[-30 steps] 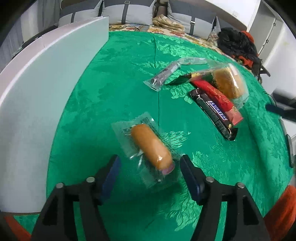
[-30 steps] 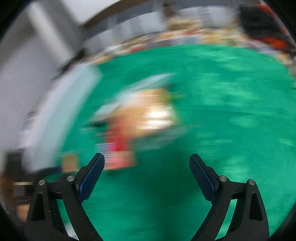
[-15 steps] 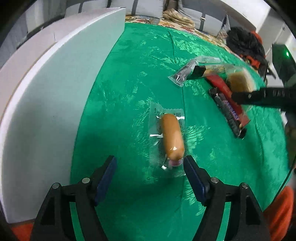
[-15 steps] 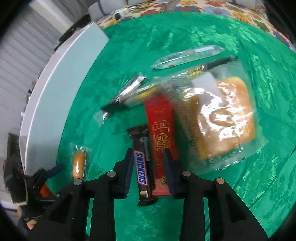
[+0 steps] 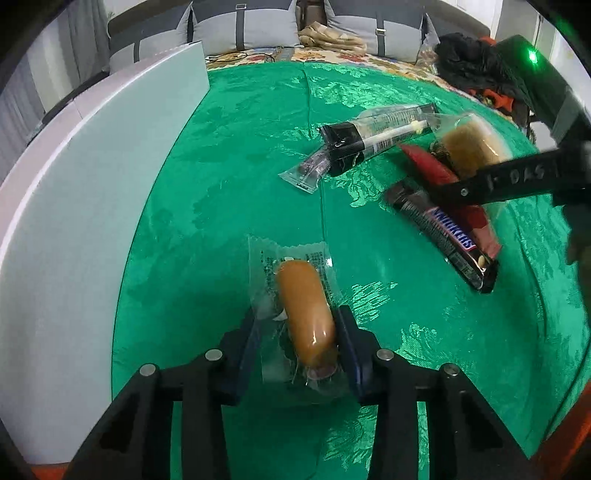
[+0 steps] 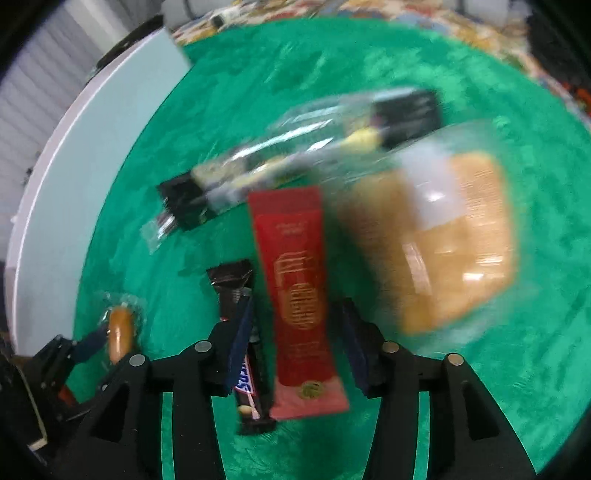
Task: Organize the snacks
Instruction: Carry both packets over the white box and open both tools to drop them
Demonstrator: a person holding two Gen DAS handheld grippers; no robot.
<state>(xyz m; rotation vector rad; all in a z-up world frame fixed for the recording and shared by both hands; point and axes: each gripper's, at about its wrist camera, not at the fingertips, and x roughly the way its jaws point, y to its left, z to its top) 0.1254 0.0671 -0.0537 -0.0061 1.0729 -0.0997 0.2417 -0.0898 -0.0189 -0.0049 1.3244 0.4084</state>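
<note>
My left gripper [image 5: 299,339] is shut on a sausage in a clear wrapper [image 5: 304,314] that lies on the green cloth. My right gripper [image 6: 297,343] is partly closed around a red snack packet [image 6: 295,295] and the Snickers bar [image 6: 247,354] beside it; the view is blurred. A wrapped bun [image 6: 443,236] lies to the right of the red packet. A black and clear packet [image 5: 365,142] lies further back. The right gripper's arm [image 5: 517,181] crosses over the Snickers bar [image 5: 447,236] in the left wrist view.
A white board [image 5: 74,206] stands along the left edge of the green tablecloth [image 5: 240,147]. Grey cushions [image 5: 251,22] and a black bag [image 5: 472,55] lie beyond the far edge.
My left gripper moved forward and closed on the sausage. My right gripper dropped lower over the red packet and Snickers bar, with its fingers now spread wider around both.
</note>
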